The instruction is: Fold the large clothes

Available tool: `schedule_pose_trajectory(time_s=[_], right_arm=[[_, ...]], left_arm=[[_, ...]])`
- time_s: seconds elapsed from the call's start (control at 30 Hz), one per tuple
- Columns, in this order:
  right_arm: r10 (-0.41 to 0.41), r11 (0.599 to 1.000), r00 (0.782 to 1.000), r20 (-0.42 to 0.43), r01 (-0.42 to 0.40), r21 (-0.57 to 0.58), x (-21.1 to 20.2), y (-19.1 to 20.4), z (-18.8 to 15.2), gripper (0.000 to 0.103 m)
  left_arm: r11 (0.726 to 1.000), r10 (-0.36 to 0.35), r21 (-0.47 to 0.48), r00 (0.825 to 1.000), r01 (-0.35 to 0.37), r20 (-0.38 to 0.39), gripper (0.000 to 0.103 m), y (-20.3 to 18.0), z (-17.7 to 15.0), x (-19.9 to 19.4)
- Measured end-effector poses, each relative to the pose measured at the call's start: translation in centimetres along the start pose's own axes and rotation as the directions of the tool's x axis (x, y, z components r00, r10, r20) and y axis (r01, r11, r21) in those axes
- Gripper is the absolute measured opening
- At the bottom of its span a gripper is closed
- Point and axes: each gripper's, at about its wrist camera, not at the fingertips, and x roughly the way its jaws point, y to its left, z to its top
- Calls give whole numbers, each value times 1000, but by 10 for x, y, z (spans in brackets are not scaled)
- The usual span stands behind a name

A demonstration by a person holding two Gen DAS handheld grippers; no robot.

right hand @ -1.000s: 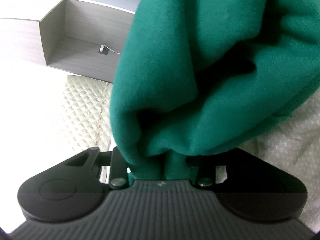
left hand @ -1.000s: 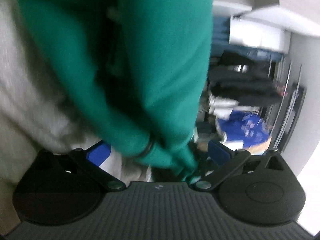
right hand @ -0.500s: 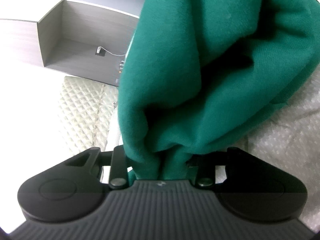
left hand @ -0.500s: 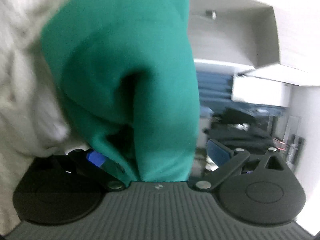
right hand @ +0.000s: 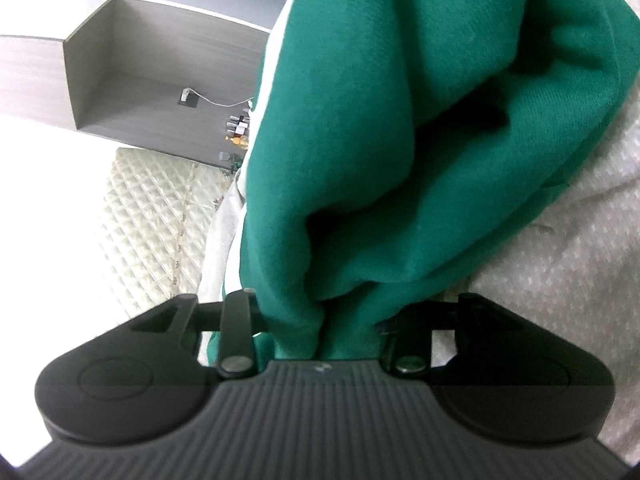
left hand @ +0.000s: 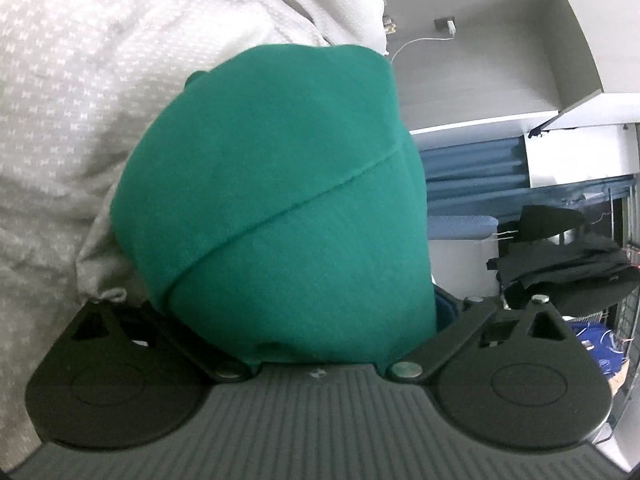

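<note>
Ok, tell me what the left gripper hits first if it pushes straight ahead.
The green garment bunched right in front of the left gripper; behind it, probably the white bedding, though depth is unclear.

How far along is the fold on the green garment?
Done: no flat, finished fold is visible. In hand: the green knit garment is bunched in the right gripper, whose jaws are shut on it; it also drapes over the left gripper, grip hidden. Left: spreading it on the white textured bedspread and folding.
</note>
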Motion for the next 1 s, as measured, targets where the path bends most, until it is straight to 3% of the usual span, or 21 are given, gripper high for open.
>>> schedule_pose_trajectory(time_s=[0.07,0.2,0.33,0.6,0.67,0.8,1.0], right_arm=[[6,999,1000,-3,-6,33,2,-6,1,55],[-17,997,1000,6,16,79,1,-11,5,82],[-12,995,1000,3,12,99,2,-13,11,84],[8,995,998,66,-14,99,13,-12,21,86],[17,995,997,72,-24,100,13,-8,22,87],[62,988,995,74,-71,135,8,-13,24,100],[1,986,996,90,-15,163,19,-24,32,101]], left_arm=[[1000,10,5,1000,-10,-1,91,0,8,-4],[998,32,46,999,-32,3,78,-7,8,-2],[993,49,108,999,-50,14,67,-15,13,-7],[978,52,201,998,-56,27,58,-40,11,-1],[974,50,218,998,-56,32,57,-38,12,-5],[975,45,214,999,-50,29,56,-36,11,-6],[976,30,214,999,-34,21,58,-33,15,-4]])
